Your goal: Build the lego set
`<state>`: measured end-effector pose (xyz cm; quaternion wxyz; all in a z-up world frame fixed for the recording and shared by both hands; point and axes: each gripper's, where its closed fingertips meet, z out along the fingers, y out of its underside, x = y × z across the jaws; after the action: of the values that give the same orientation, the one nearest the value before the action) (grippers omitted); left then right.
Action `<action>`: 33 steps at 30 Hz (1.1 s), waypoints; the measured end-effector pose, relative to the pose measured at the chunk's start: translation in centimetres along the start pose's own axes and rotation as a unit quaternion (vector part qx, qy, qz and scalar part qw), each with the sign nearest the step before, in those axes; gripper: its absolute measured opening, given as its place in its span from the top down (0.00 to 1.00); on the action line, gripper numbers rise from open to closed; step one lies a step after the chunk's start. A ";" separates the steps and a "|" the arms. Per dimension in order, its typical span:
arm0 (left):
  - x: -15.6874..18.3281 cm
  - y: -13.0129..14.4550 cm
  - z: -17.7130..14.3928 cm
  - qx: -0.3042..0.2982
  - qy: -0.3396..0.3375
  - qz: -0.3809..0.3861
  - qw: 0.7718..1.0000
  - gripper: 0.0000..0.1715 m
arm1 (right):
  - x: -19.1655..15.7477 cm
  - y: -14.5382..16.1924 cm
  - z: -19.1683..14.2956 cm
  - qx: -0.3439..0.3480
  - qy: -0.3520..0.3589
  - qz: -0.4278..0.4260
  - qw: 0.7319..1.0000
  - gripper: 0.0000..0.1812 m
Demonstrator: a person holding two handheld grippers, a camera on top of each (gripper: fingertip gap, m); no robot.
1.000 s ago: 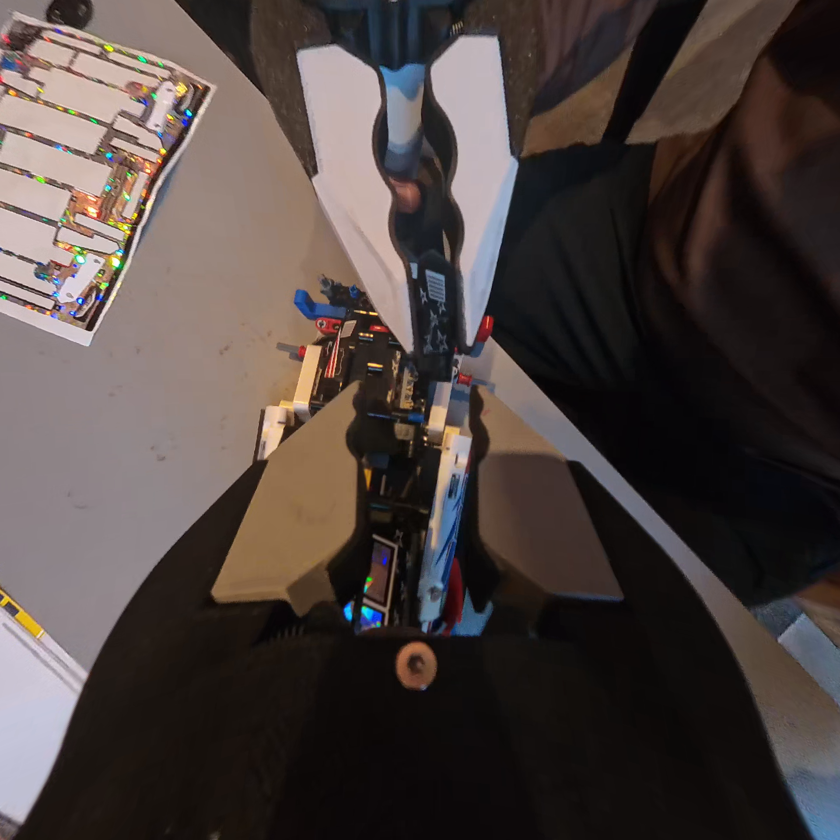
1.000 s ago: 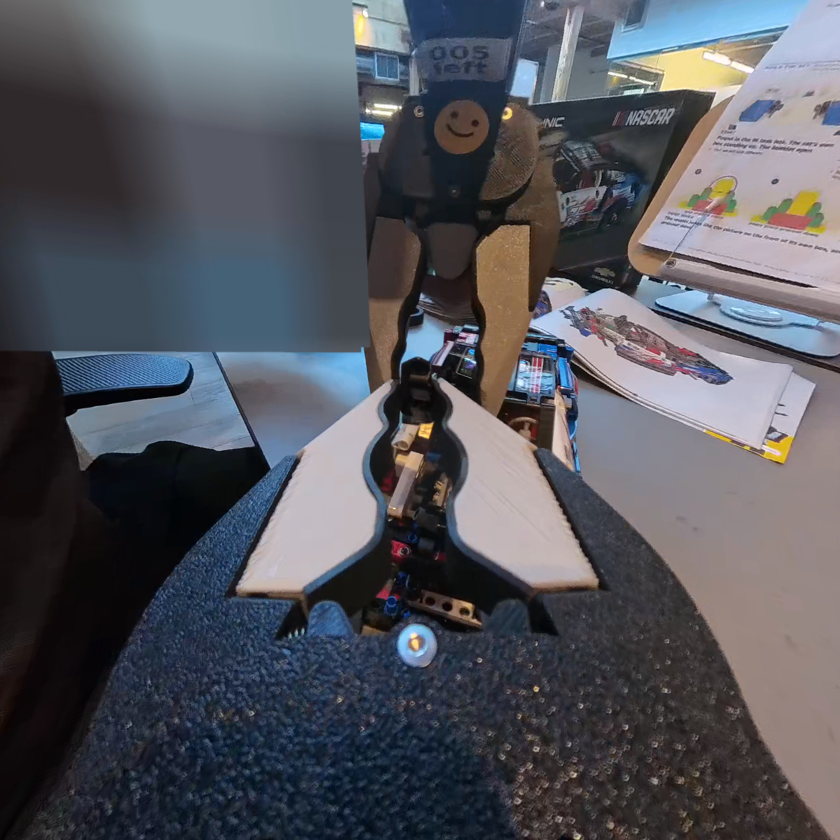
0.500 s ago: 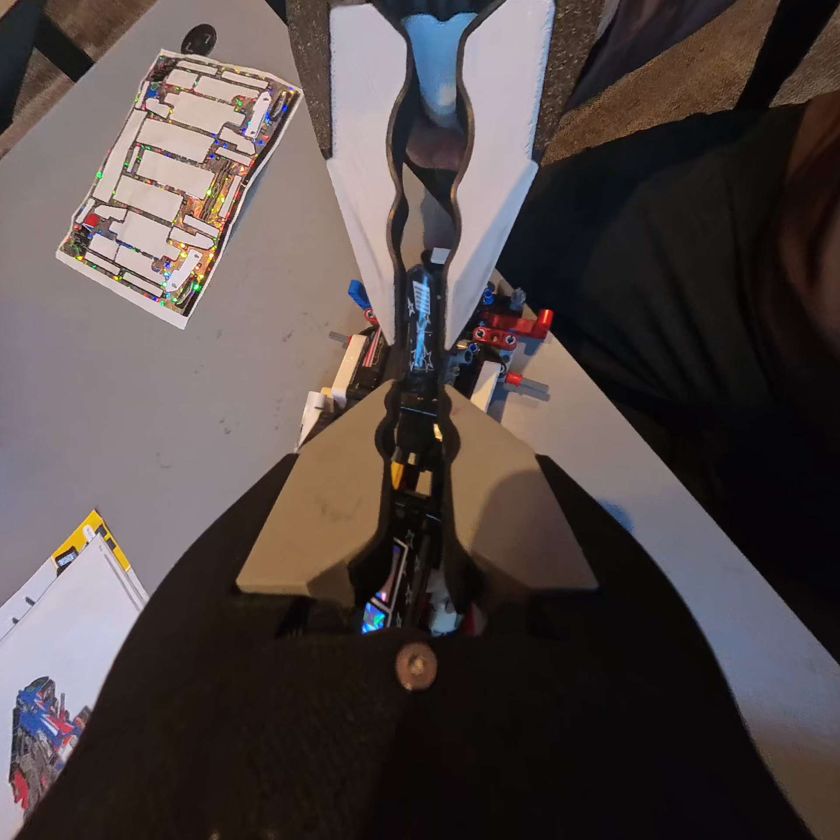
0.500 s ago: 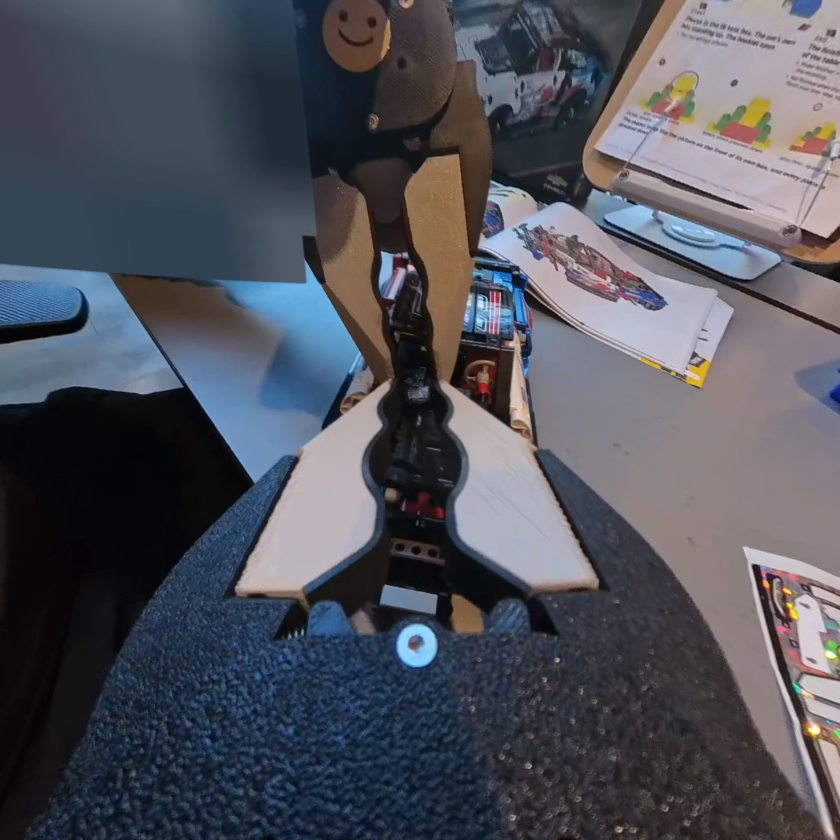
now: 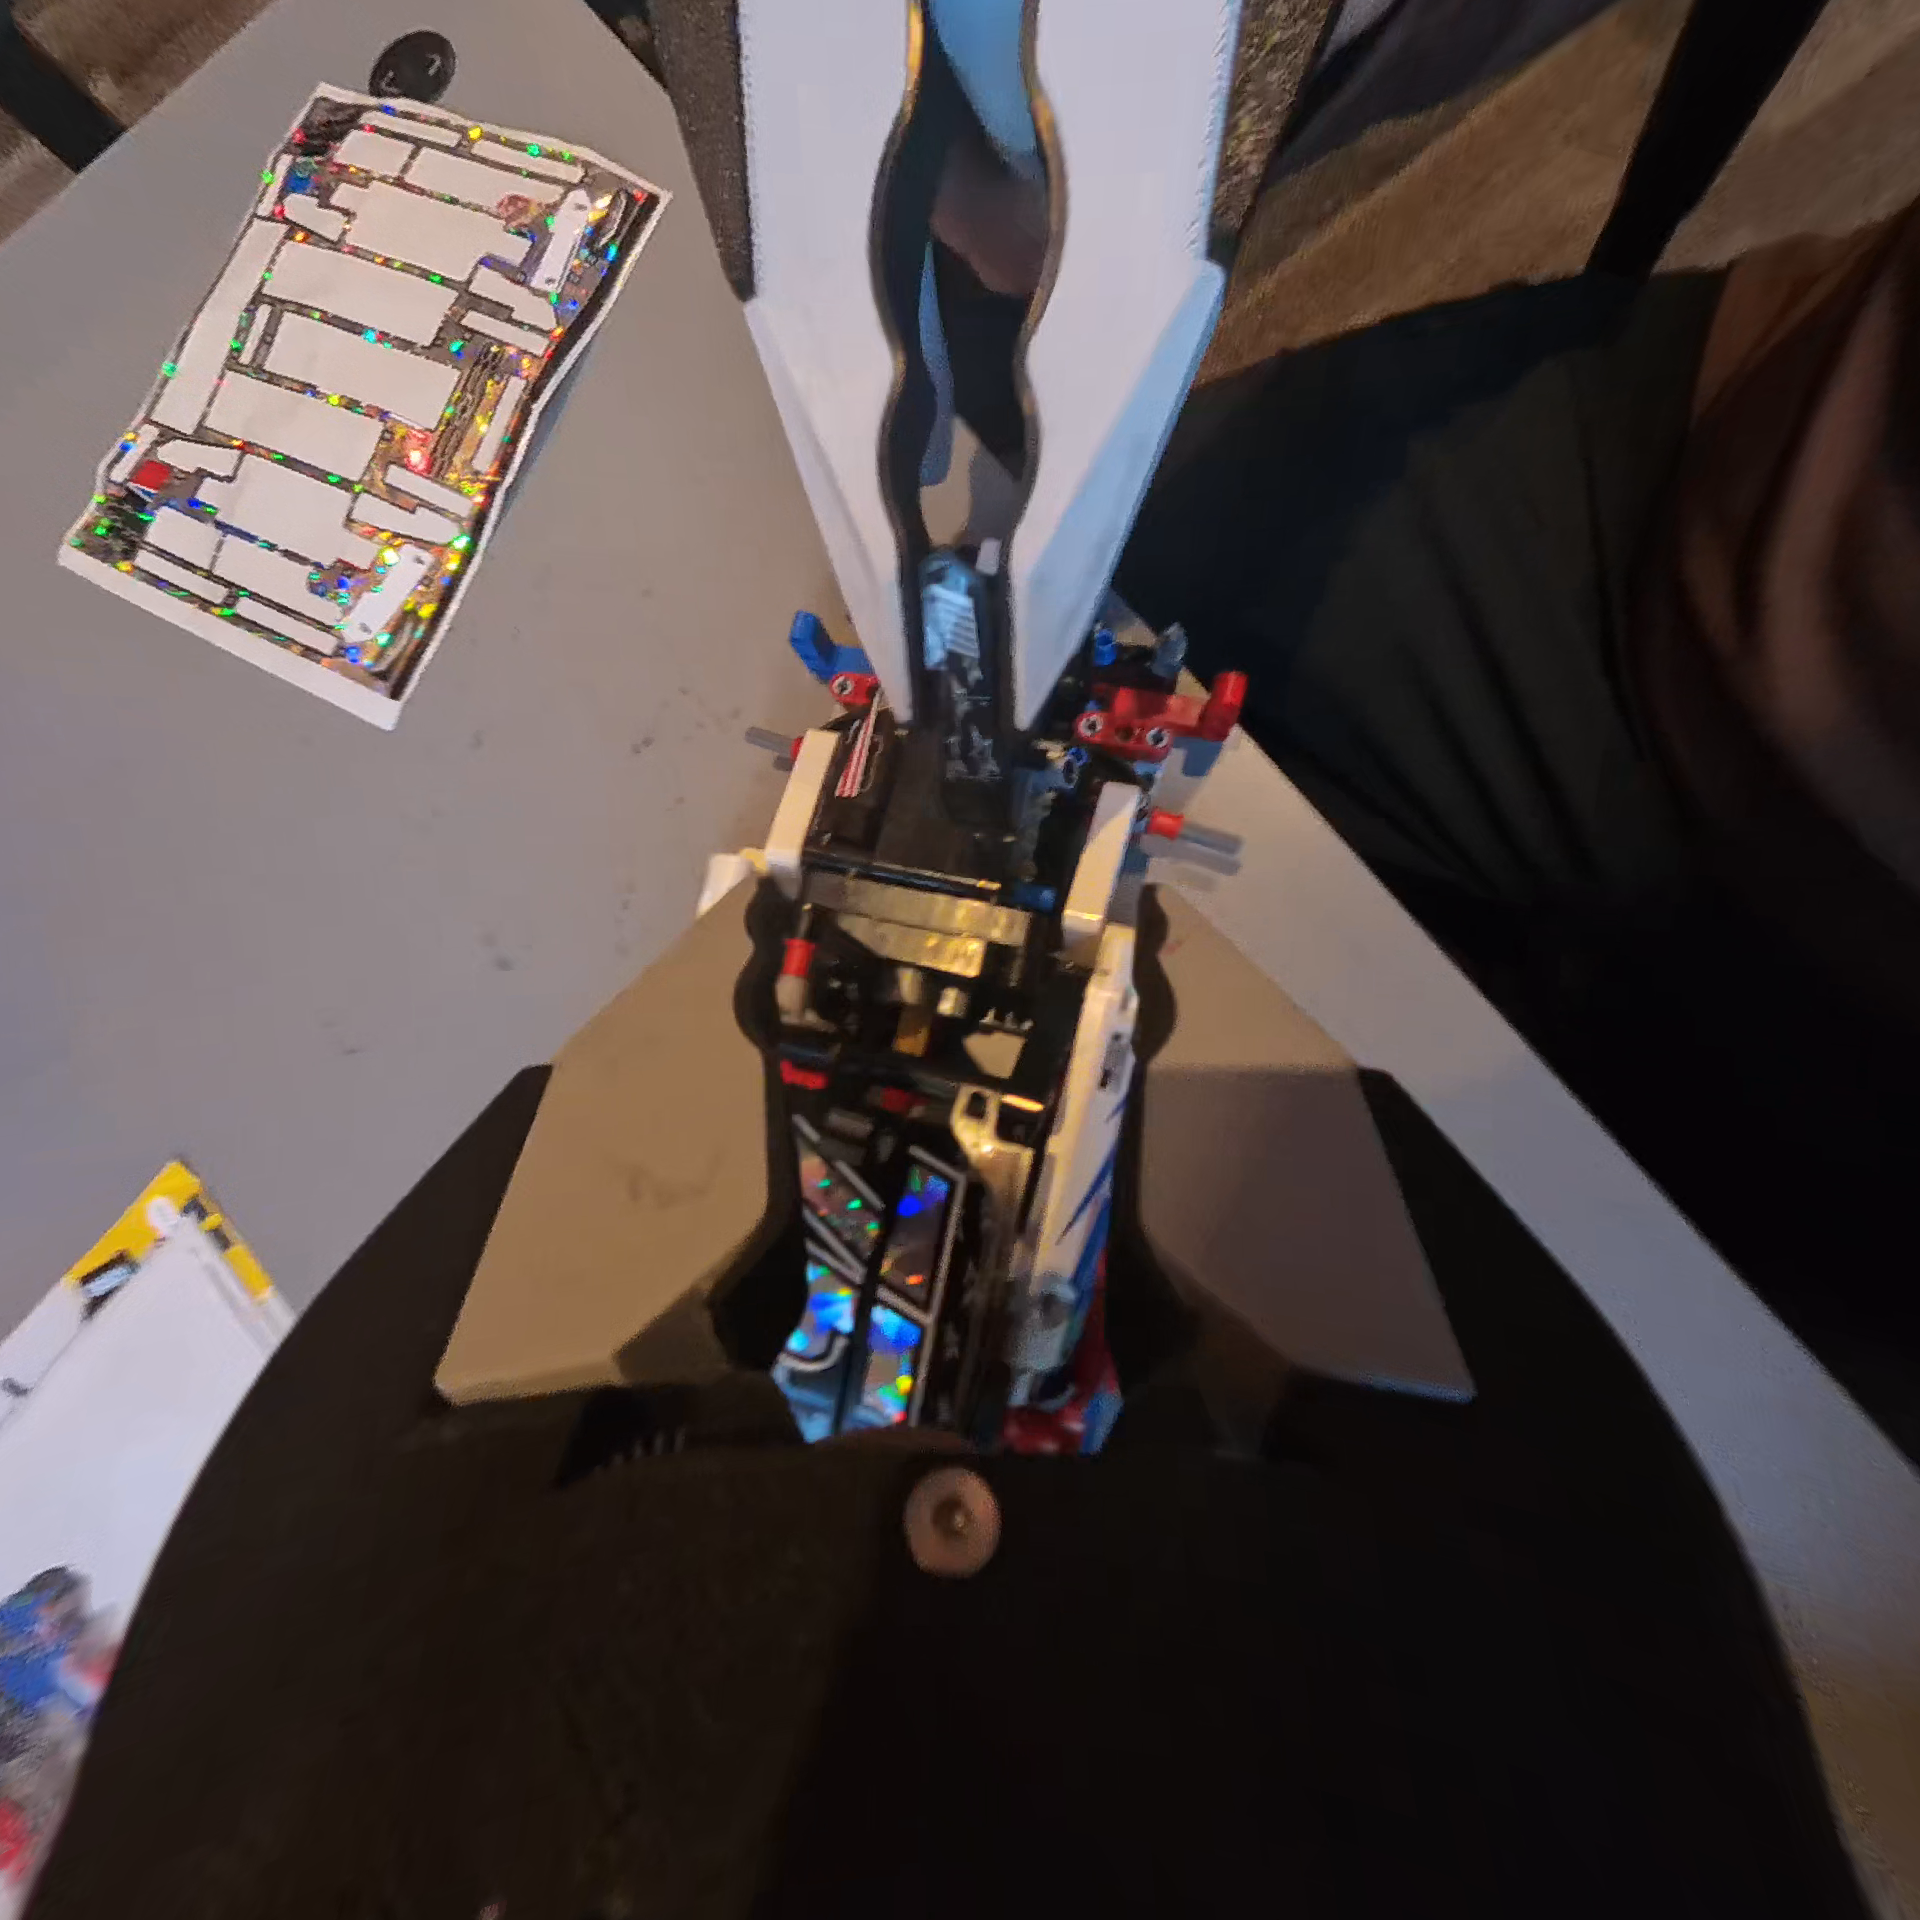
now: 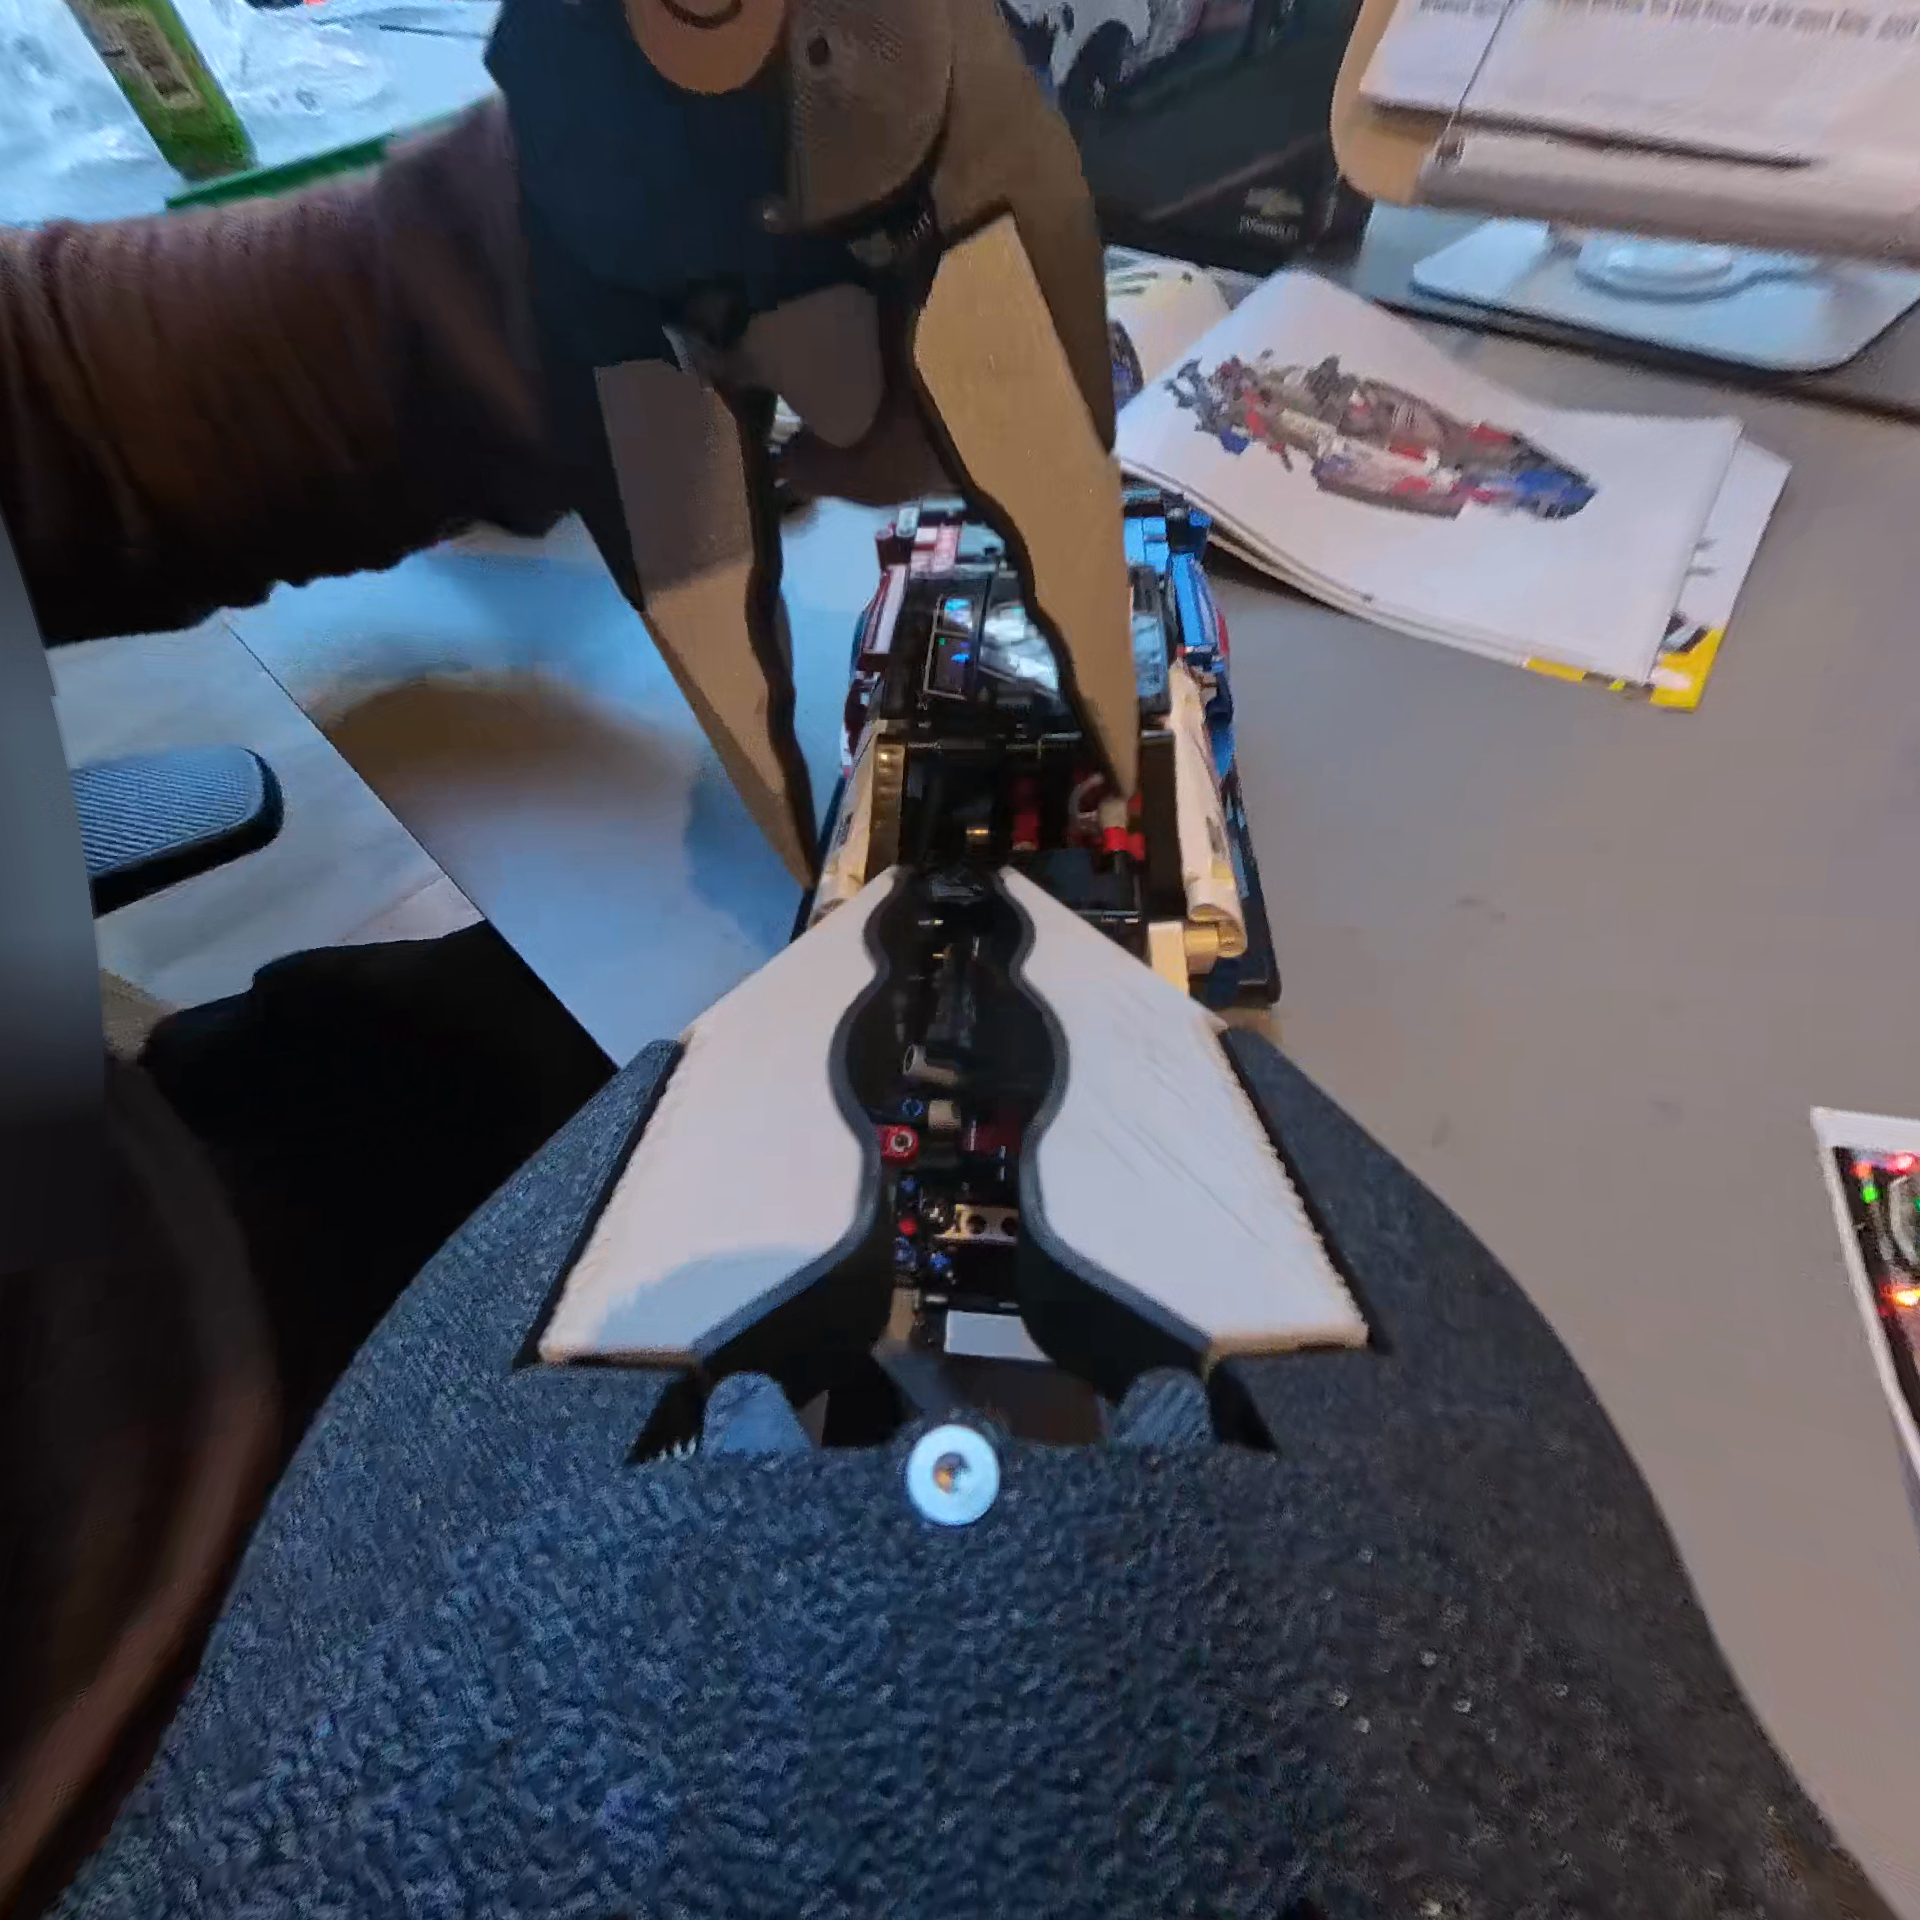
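In the left wrist view, the lego car [image 5: 935, 1039] is seen lying on the grey desk [image 5: 312, 883] at its edge, straddled by the tan fingers of the left gripper [image 5: 940, 914], which are spread wider than 0.5 s ago, when they were nearly closed on the model's narrow middle. The right gripper [image 5: 961, 717] is met from the far side, its white fingers pinched on a thin dark piece at the car's far end. A holographic sticker sheet [image 5: 353, 384] lies well apart.

In the right wrist view, the right gripper [image 6: 951, 883] is shown clamped on that dark part, as before. The left gripper [image 6: 966, 831] has opened around the car [image 6: 1039, 707]. An instruction booklet [image 6: 1434, 520] lies near.
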<state>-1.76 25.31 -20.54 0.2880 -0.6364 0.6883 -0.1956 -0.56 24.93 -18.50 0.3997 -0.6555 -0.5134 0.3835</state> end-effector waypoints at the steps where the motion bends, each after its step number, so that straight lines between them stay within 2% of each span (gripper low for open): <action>1: -0.3 0.2 0.0 -0.013 -0.001 0.011 1.000 0.62 | 0.0 0.3 0.2 -0.008 -0.001 0.006 1.000 0.92; 3: -0.6 0.7 0.3 -0.046 0.022 0.023 0.998 0.58 | -0.1 1.0 0.7 -0.021 -0.003 0.007 1.000 0.92; 6: -0.3 1.0 0.7 -0.076 0.078 0.026 0.994 0.47 | -0.7 1.3 1.0 -0.029 -0.010 0.003 1.000 0.92; 8: -0.5 0.8 1.0 -0.084 0.098 0.035 0.991 0.46 | -0.6 1.3 1.0 -0.035 0.001 -0.009 0.999 0.92; 11: -1.4 0.8 1.6 -0.100 0.096 0.049 0.989 0.51 | -1.0 1.4 1.1 -0.038 0.003 -0.020 0.999 0.92; 14: -0.6 0.8 2.0 -0.105 0.125 0.056 0.985 0.57 | -1.3 1.5 1.1 -0.034 0.001 -0.024 0.999 0.92; 17: 0.1 1.1 2.3 -0.107 0.142 0.057 0.982 0.56 | -1.7 1.7 1.2 -0.034 -0.005 -0.021 0.999 0.92; 25: 0.3 1.1 2.3 -0.101 0.126 0.062 0.985 0.57 | -1.3 2.2 1.1 -0.024 0.003 -0.027 0.999 0.93; 27: -0.1 1.1 2.5 -0.102 0.109 0.058 0.987 0.61 | -1.3 2.2 1.1 -0.020 0.006 -0.032 0.999 0.93; 33: -0.1 1.2 2.8 -0.100 0.080 0.062 0.990 0.58 | -1.3 1.8 1.4 0.002 0.014 -0.036 0.999 0.93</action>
<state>-0.87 25.84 -23.34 0.1782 -0.6004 0.7635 -0.1575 -1.36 23.52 -20.57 0.4217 -0.6411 -0.5304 0.3602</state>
